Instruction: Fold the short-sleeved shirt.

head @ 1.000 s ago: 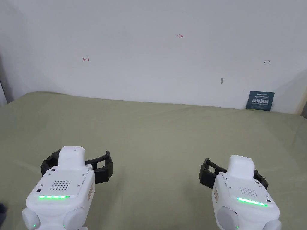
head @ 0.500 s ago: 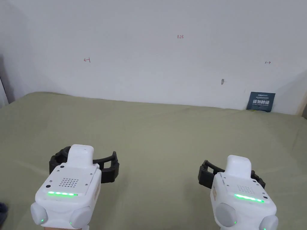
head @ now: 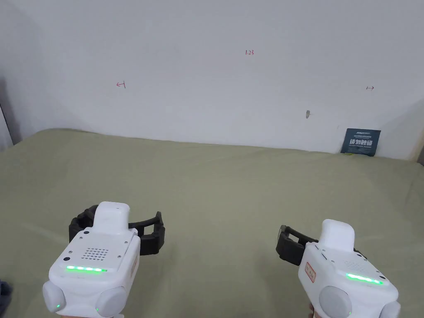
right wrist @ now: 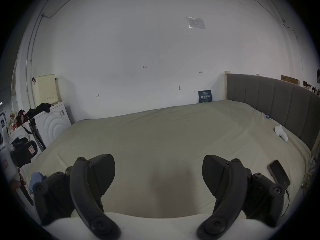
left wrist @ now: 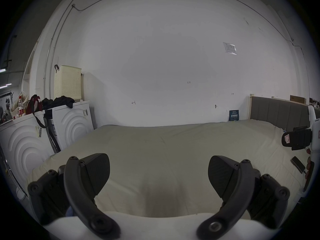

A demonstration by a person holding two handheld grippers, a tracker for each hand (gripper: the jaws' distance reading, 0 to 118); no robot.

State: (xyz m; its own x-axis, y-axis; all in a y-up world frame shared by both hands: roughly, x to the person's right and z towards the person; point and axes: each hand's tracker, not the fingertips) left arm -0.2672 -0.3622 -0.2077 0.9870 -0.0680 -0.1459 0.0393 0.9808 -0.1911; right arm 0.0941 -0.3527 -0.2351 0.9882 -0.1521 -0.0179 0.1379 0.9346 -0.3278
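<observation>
Left gripper (head: 118, 225): hovering low over the bed (head: 215, 186), jaws standing wide apart with nothing between them; its own view is showing both pads spread over bare sheet.
Right gripper (head: 319, 244): hovering at about the same height, well apart from the left one, jaws likewise spread and holding nothing.
Shirt: I am not seeing a shirt laid out anywhere on the sheet. A small bluish bit of cloth (right wrist: 35, 178) is peeking out at the near left edge of the bed in the right gripper view, just behind that gripper's jaw; it may be the shirt, but too little is showing to say.
Other things: a phone (right wrist: 278, 173) is lying on the sheet near the right side, a small white bundle (right wrist: 281, 133) is resting farther off by the headboard (right wrist: 277, 94), and a dark card (head: 361, 141) is leaning on the wall.
Step in hand: judging from this, the fold is not yet begun; the shirt needs fetching and spreading first.
Doing it well: bring it to the open middle of the bed, clear of the phone, pinch it at both shoulders, and lay it flat and smooth before any fold.
</observation>
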